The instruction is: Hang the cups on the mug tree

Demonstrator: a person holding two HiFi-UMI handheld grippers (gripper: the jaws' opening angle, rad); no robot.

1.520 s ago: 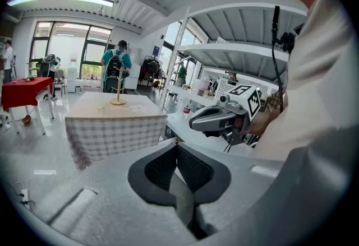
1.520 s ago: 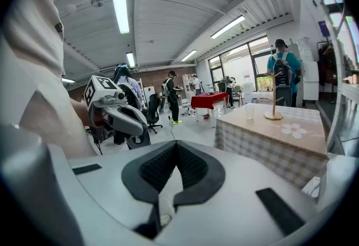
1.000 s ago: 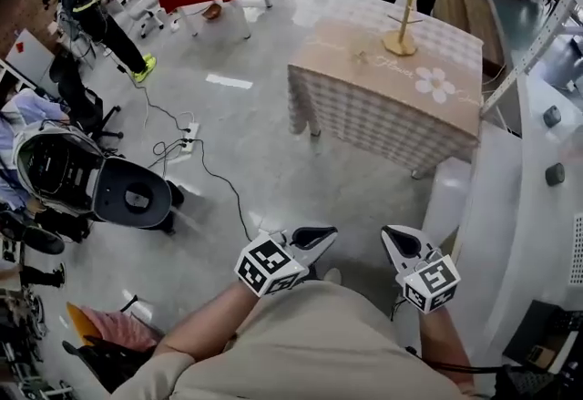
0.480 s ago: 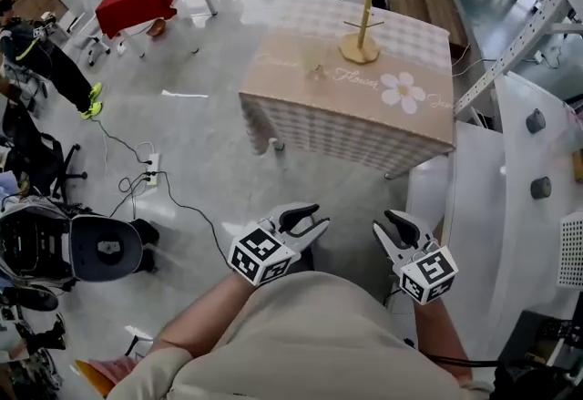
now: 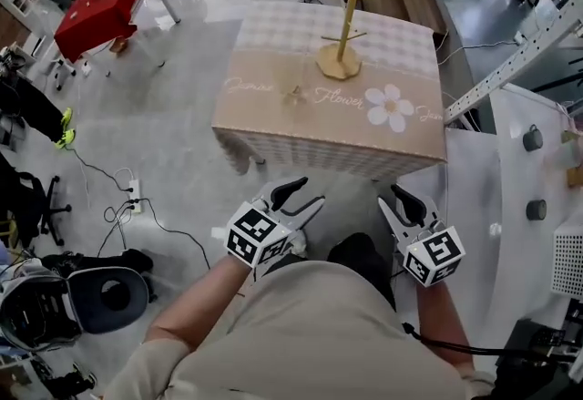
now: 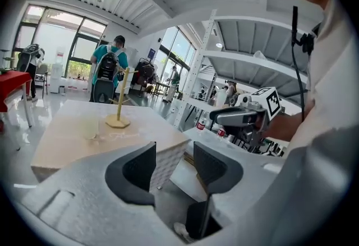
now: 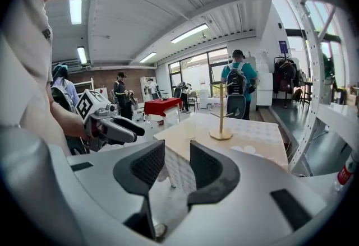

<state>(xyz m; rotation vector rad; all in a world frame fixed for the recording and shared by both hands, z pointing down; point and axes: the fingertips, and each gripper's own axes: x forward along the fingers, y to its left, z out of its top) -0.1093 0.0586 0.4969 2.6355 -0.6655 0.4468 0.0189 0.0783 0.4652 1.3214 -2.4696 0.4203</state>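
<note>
Close before the body, the left gripper (image 5: 308, 192) and right gripper (image 5: 392, 196) are being held side by side short of the table (image 5: 282, 43), their jaws having just been opening and now standing apart with nothing between them. Farther off, a clear cup (image 5: 293, 96) is being left standing on the tabletop, near the bare mug tree (image 5: 341, 34) but apart from it. The approach step is judged to be in hand, and a reach over the near edge to grip the cup is being called for next.
</note>
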